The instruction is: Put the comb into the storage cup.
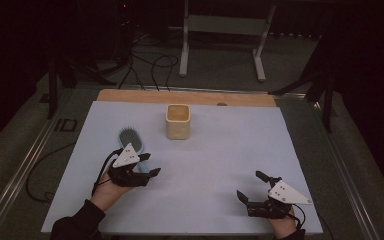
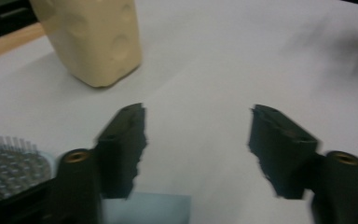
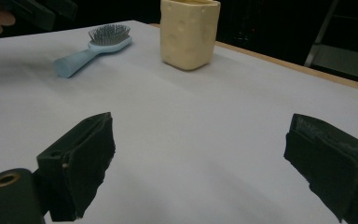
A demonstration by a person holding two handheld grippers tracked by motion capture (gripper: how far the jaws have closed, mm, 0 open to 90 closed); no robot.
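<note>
A light blue hairbrush (image 1: 130, 138) lies bristles up on the white sheet (image 1: 215, 160), its handle running under my left gripper (image 1: 149, 164). That gripper hovers open just over the handle, whose end shows between the jaws (image 2: 144, 207), with the bristles (image 2: 7, 161) at the lower left. A cream square cup (image 1: 178, 121) stands upright at the middle back and shows in both gripper views (image 2: 93, 37) (image 3: 189, 32). My right gripper (image 1: 251, 184) rests open at the front right, pointing at the brush (image 3: 93, 49) and cup, holding nothing.
A bare wooden strip (image 1: 185, 97) borders the sheet at the far edge. Metal rails run along both sides of the table. Behind it are loose cables (image 1: 150, 62) on the floor and a white stand frame (image 1: 220, 35).
</note>
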